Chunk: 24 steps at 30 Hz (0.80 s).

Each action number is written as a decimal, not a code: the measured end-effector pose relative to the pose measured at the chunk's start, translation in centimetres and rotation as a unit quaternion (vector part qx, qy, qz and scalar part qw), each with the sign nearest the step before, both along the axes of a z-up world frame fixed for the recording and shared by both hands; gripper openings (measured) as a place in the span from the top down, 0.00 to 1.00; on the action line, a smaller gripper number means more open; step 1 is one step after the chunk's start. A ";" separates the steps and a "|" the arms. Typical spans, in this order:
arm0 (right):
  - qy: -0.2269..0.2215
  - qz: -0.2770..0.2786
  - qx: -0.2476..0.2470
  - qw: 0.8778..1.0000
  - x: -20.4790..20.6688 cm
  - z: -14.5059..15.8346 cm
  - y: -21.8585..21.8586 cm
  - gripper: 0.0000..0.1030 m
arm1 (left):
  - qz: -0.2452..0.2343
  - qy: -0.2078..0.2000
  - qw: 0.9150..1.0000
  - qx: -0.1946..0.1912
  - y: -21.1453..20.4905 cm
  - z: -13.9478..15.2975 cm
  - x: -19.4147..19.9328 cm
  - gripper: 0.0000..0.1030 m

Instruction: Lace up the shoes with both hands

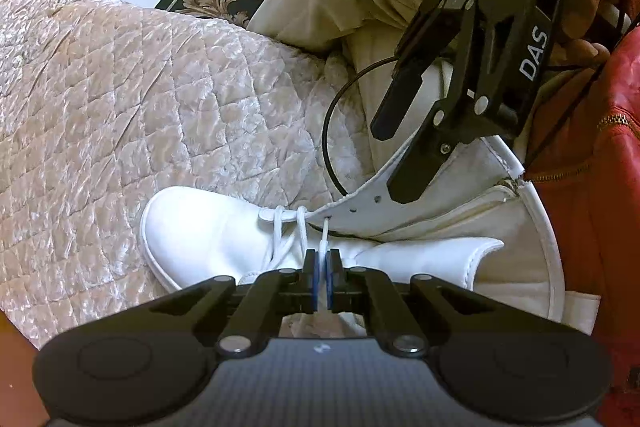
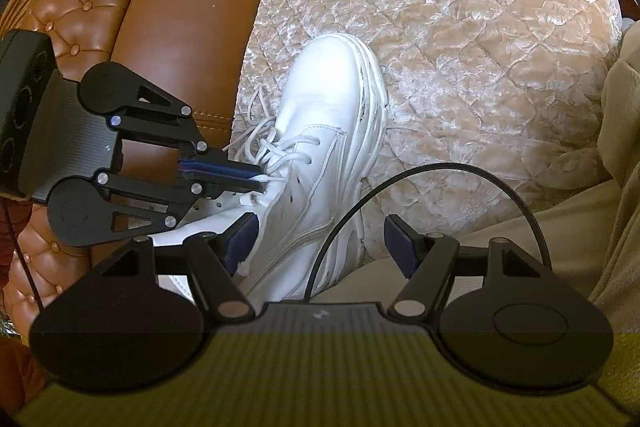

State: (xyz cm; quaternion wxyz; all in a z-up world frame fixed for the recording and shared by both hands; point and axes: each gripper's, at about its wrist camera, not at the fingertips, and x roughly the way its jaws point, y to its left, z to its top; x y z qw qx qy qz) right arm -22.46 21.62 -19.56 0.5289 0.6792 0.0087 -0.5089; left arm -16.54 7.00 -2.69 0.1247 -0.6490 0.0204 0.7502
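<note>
Shoe [image 2: 320, 131], a white high-top, lay on a quilted cover [image 2: 460, 27] beside the person's leg. Left tongs [image 1: 321, 267] were clamped on a thin white lace [image 1: 325, 233] near the eyelets; right tongs [image 2: 320, 247] stood apart over the ankle. Limp, slippery cord probably handles best pinched near its tip.

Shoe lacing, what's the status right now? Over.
Left gripper shut on white lace. Right gripper open, empty, over boot. Upper eyelets unlaced. Black cable loops across boot.
</note>
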 end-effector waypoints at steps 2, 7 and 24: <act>0.000 -0.001 0.000 1.000 0.0 0.0 0.0 0.25 | -0.001 0.002 1.000 0.002 0.0 0.1 0.0 0.97; -0.001 0.000 0.000 1.000 0.0 0.1 -0.1 0.25 | -0.002 0.006 1.000 0.006 0.0 0.3 0.0 0.97; 0.038 -0.087 -0.073 0.993 -2.5 2.1 1.7 0.25 | -0.005 0.000 1.000 0.003 0.4 -1.8 -1.0 0.98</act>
